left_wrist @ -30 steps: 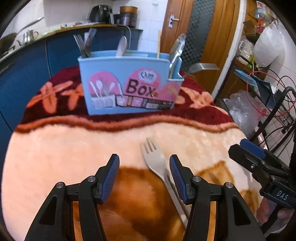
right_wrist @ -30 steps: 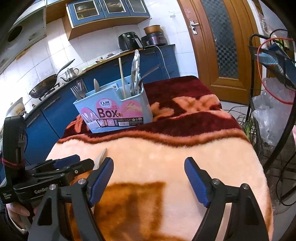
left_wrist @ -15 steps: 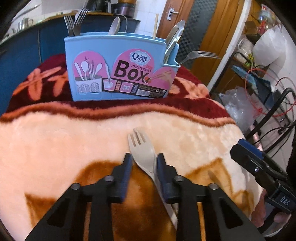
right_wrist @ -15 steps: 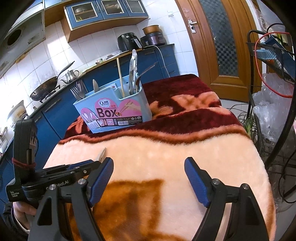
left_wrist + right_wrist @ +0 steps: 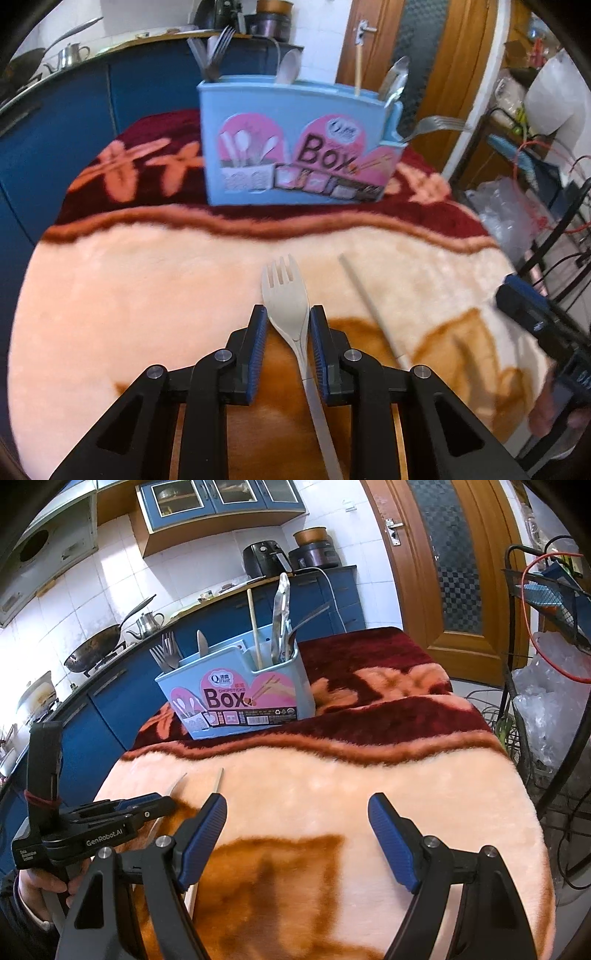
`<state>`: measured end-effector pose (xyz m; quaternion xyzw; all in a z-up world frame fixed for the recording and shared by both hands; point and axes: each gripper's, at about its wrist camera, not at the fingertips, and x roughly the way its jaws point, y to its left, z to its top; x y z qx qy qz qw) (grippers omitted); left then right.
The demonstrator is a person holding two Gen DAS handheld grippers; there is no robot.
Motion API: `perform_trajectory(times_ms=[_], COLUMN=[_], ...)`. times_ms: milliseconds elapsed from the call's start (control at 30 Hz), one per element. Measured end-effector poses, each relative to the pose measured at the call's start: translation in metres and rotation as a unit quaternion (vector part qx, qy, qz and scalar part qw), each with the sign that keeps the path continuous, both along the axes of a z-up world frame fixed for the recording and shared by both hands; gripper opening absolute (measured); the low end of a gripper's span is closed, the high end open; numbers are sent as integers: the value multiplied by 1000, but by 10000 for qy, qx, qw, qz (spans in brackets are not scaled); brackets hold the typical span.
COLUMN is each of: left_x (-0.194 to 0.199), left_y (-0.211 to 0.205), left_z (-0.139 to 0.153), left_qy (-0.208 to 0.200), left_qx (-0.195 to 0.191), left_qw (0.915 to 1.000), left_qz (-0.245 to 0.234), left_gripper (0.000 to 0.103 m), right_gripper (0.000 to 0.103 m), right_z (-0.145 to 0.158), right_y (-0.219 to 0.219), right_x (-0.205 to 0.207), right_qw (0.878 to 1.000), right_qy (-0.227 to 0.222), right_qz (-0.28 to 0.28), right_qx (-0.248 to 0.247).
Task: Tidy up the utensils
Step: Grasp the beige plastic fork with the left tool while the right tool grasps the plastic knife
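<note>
Pale plastic fork: held between the blue pads of the left claw, tines pointing forward toward the organizer, handle running back between the jaws and out under the claw body. Left claw is closed down onto the fork just behind its head. Motion blur prevents judging whether the fork is clear of the blanket.

Chopstick: lies loose on the blanket, just to the right of the fork, not touching it.

Right claw: jaws spread wide, nothing between them, positioned above the peach and brown area of the blanket. The left claw appears at the left edge of this view, low over the blanket.

Blue utensil box: stands upright on the dark red band at the far end of the blanket-covered worktop, well apart from both claws. It carries metal forks in its left compartment, a spoon near the middle, a wooden stick and further metal utensils at the right end.
</note>
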<state>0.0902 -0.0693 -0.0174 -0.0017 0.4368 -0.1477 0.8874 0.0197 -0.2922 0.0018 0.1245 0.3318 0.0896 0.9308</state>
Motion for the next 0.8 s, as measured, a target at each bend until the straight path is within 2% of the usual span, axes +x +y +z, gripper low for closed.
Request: perform_trajectory(times_ms=[133, 233, 433, 567, 633, 700, 800], left_x=[-1, -3, -5, 1, 5, 10, 17], left_y=[7, 9, 12, 13, 11, 11, 12], left_z=[-2, -1, 1, 2, 2, 1, -3], left_qy=[158, 359, 805, 1075, 1069, 1053, 1085], left_qx=[19, 35, 4, -426, -463, -461, -662], left_qw=[9999, 9993, 9962, 9916, 9911, 9911, 9895], left_qz=[-33, -137, -332, -587, -642, -667, -687], left_gripper=[26, 38, 39, 39, 36, 30, 24], right_gripper=[81, 81, 81, 81, 81, 81, 81], right_z=[1, 4, 7, 6, 6, 7, 6], right_y=[6, 10, 23, 28, 29, 30, 30], right_x=[2, 1, 5, 6, 6, 5, 7], right_qw=[9999, 9997, 9981, 9972, 9969, 9968, 9968], right_qy=[65, 90, 242, 308, 331, 349, 390], right_qz=[94, 189, 373, 478, 509, 515, 483], right_qx=[-70, -147, -430, -493, -500, -496, -513])
